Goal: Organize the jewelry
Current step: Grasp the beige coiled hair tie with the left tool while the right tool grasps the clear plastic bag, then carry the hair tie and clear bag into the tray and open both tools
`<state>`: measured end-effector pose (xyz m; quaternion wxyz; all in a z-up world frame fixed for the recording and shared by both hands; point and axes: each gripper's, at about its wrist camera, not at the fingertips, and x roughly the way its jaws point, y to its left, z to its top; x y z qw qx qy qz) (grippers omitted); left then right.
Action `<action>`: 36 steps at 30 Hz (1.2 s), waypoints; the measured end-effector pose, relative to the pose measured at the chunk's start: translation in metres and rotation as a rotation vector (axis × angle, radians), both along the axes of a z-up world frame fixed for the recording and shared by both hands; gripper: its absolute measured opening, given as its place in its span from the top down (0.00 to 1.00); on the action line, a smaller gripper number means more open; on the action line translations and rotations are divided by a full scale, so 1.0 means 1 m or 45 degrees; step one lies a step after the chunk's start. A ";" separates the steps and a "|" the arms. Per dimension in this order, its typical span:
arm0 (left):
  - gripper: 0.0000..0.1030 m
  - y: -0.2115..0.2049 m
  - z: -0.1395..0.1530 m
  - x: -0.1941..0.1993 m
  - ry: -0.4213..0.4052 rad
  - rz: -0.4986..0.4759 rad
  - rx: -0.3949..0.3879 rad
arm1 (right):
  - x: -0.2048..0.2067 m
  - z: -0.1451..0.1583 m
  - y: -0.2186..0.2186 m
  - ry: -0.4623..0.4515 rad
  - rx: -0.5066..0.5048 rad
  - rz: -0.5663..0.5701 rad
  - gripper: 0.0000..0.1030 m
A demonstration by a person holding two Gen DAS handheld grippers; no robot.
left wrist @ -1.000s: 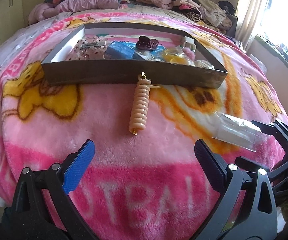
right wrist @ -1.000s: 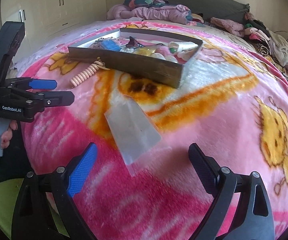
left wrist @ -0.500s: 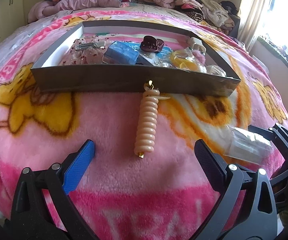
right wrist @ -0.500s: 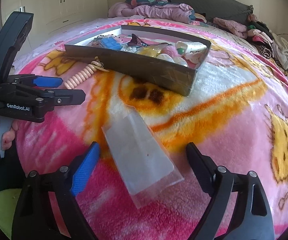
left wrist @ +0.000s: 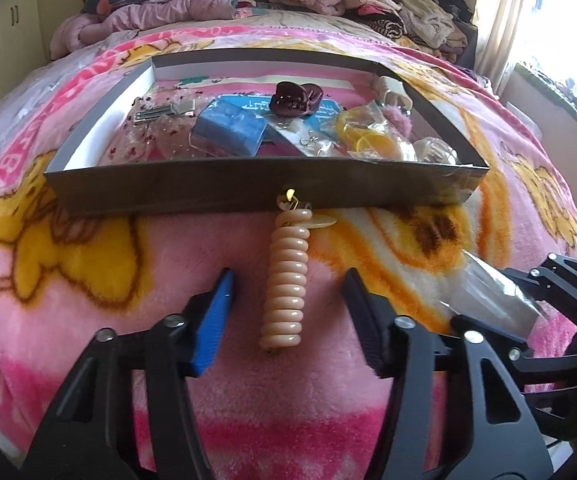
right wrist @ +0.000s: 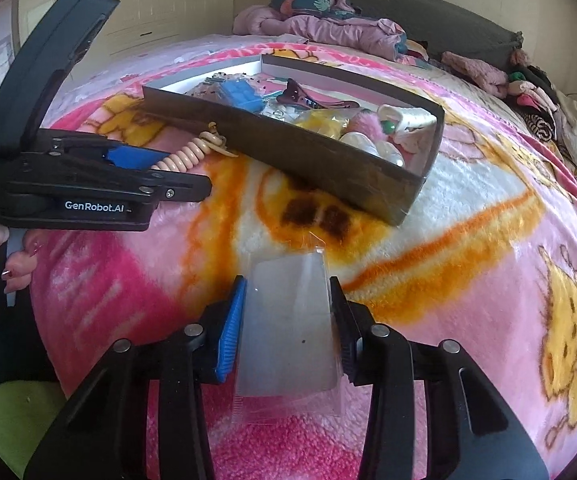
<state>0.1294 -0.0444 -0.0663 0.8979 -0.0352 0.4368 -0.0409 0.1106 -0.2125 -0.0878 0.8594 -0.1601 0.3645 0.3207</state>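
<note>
- My left gripper (left wrist: pixel 288 312) sits low over the pink blanket (left wrist: pixel 88 320), jaws closing, with the peach coil bracelet (left wrist: pixel 287 280) lying between them — the pads (left wrist: pixel 216 316) are not on it, a gap shows on both sides.
- That bracelet lies lengthwise, near end between my left fingers, far end with its gold clasp touching the near wall of the dark tray (left wrist: pixel 168 192).
- My right gripper (right wrist: pixel 288 320) is closing too, with the clear plastic bag (right wrist: pixel 288 320) between the jaws; the blue pad (right wrist: pixel 230 328) and the dark pad meet the bag's two edges, so I read it as gripped.
- The bag is flat and translucent, its far end pointing toward the tray's near right corner, apart from it.
- The tray lies on the blanket in the middle of the bed, filled with small things: blue box (left wrist: pixel 230 128) centre-left, dark maroon hair clip (left wrist: pixel 296 98) behind it, yellow bangles in plastic (left wrist: pixel 368 138) to the right, pink fluffy piece (left wrist: pixel 398 118) beside those, silver clips (left wrist: pixel 164 112) far left.
- From the right wrist view, my left gripper (right wrist: pixel 156 170) is at the left, a hand (right wrist: pixel 16 256) on its handle, the coil bracelet (right wrist: pixel 186 154) under its tips.
- A heap of clothes (left wrist: pixel 160 8) is piled at the far end of the bed.
</note>
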 end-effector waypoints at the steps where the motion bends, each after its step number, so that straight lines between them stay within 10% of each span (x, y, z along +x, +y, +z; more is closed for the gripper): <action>1: 0.63 0.000 0.000 0.000 -0.003 -0.007 -0.005 | 0.001 0.000 0.001 0.005 0.005 -0.004 0.63; 9: 0.88 0.001 0.002 -0.002 -0.005 -0.054 -0.051 | 0.006 0.005 0.007 0.027 0.024 -0.009 0.63; 36: 0.89 0.037 0.019 -0.031 -0.012 -0.015 -0.141 | -0.003 0.031 0.035 0.030 0.078 0.054 0.64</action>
